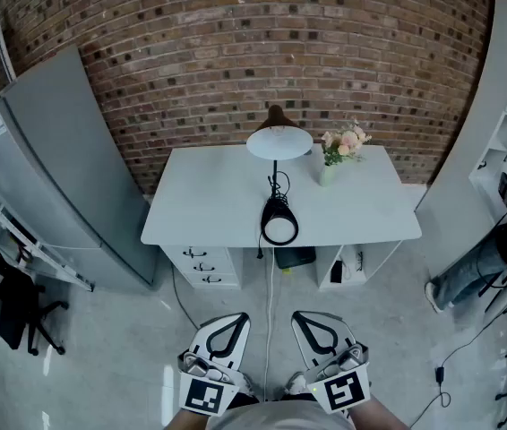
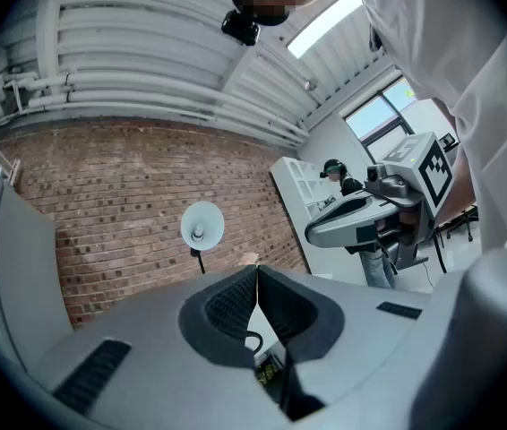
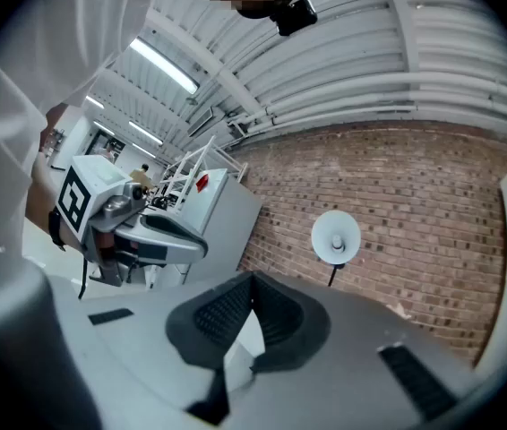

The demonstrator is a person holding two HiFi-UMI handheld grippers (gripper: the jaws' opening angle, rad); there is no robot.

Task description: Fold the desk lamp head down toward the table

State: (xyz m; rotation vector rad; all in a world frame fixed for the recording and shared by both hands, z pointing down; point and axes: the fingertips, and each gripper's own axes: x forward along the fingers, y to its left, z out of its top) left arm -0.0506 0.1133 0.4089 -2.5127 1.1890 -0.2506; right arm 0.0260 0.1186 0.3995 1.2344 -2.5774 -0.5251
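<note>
The left claw point(image 2: 256, 268) is pressed together, its ribbed pads meeting at the tips with nothing between them. The right claw point(image 3: 252, 279) is likewise pressed shut and empty. Both are held level, side by side and low at the near edge of the head view, pointing toward the white counter point(image 1: 200, 213), which stands well apart from them across a stretch of pale floor.

The desk lamp point(image 1: 279, 141) stands at the middle of the counter. Its round black base point(image 1: 279, 223) sits at the near edge, a thin black stem rises from it, and the white lamp head is raised, its open face turned toward the claws. A black cord point(image 1: 260, 245) hangs from the base over the near edge.

Just right of the lamp head, at the far side of the counter, stands a small vase of pink flowers point(image 1: 341, 145). A tall grey cabinet point(image 1: 65, 168) stands to the left, and a brick wall point(image 1: 236, 52) lies behind.
</note>
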